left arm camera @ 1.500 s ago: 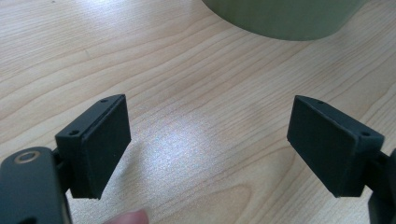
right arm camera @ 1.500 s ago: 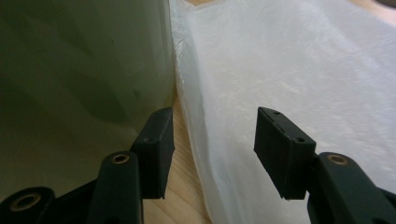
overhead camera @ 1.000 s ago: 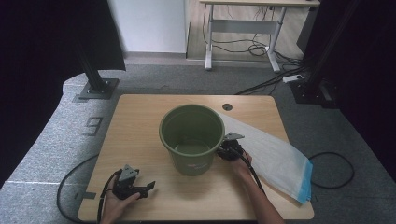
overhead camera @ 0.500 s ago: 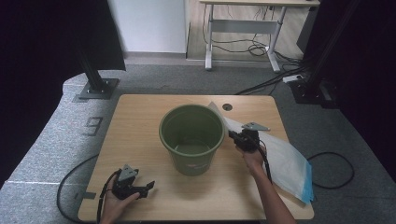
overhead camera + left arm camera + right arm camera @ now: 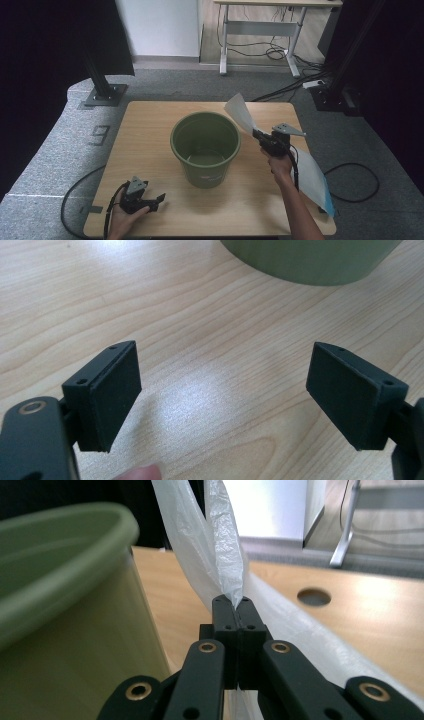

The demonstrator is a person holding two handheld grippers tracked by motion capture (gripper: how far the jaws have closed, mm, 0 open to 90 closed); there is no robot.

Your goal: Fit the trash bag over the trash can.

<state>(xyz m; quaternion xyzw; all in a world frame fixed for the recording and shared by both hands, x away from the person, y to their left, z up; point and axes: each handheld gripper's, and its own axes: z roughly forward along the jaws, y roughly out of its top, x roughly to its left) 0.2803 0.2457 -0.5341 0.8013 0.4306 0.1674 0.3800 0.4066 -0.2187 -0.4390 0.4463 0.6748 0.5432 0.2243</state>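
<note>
A green bucket (image 5: 205, 146) stands in the middle of the wooden table (image 5: 150, 130). My right gripper (image 5: 259, 135) hangs just right of the bucket's rim, shut on an edge of a thin white plastic bag (image 5: 310, 175). The bag's pinched corner (image 5: 225, 555) stands up above the jaws, and the rest trails down to the table's right side. In the right gripper view the bucket's wall (image 5: 75, 645) is close on the left. My left gripper (image 5: 155, 201) rests near the table's front left, open, with bare wood between its pads (image 5: 107, 395).
A round hole (image 5: 313, 597) is cut in the tabletop behind the bag. Cables (image 5: 80, 200) trail off the front left and right edges. A black stand base (image 5: 102, 95) sits on the grey floor at the far left, a white desk frame (image 5: 260, 30) farther back.
My right gripper has closed on the bag's edge and risen from the table beside the bucket, lifting that end of the bag. The left gripper has stayed put.
</note>
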